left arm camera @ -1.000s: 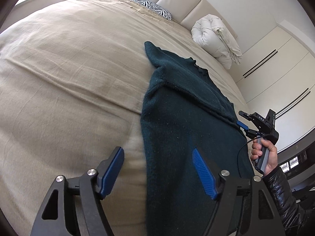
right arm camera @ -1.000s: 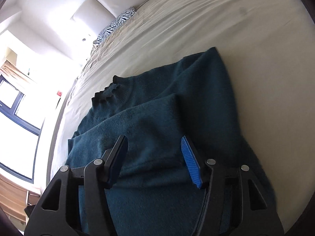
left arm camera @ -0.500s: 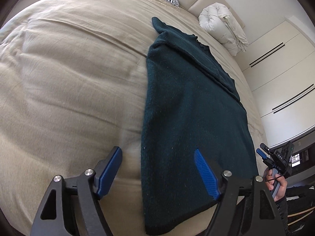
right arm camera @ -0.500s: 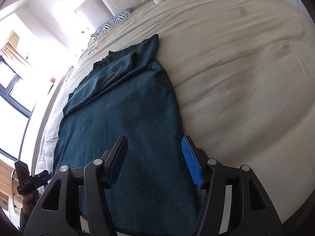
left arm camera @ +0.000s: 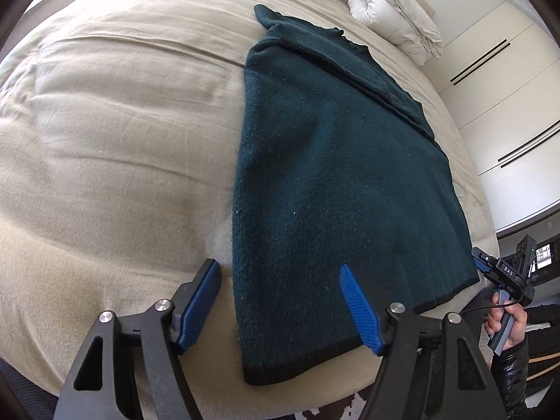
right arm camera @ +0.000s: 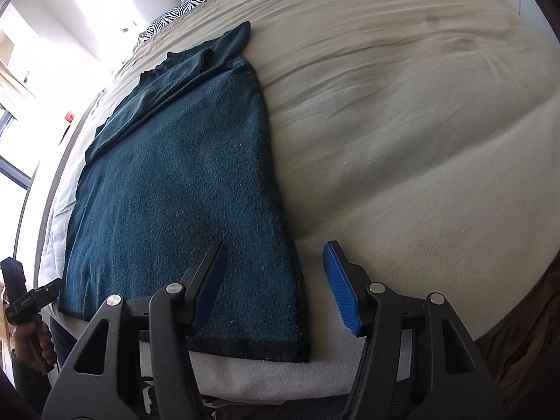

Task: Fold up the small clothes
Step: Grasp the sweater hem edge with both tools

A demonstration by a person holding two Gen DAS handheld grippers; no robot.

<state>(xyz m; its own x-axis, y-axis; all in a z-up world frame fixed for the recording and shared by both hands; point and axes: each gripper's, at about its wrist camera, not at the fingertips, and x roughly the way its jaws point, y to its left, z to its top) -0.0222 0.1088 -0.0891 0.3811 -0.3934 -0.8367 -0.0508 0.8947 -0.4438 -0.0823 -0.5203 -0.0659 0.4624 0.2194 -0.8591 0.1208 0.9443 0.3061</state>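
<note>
A dark teal knitted sweater (left arm camera: pixel 336 182) lies flat on the beige bed (left arm camera: pixel 115 147), sleeves folded in across its upper part, black hem toward me. My left gripper (left arm camera: pixel 281 301) hovers over the hem's left corner. Its jaws are closing, with the sweater's left edge between the blue pads (left arm camera: pixel 206 297), which do not press on it. My right gripper (right arm camera: pixel 274 287) stands open over the hem's right corner (right arm camera: pixel 294 343), one finger above the knit, the other above bare bedding. In each wrist view the other gripper shows at the far hem corner, held by a hand.
A rolled white duvet (left arm camera: pixel 395 17) and a zebra-print pillow (right arm camera: pixel 178 10) lie at the head of the bed. White wardrobe doors (left arm camera: pixel 507 105) stand on the right, bright windows (right arm camera: pixel 14 133) on the left. The bed's foot edge (left arm camera: pixel 315 395) is just below the hem.
Both grippers have drawn back along the sweater from its folded upper part to the hem at the foot of the bed. The right one travelled farther. The sweater lies unmoved.
</note>
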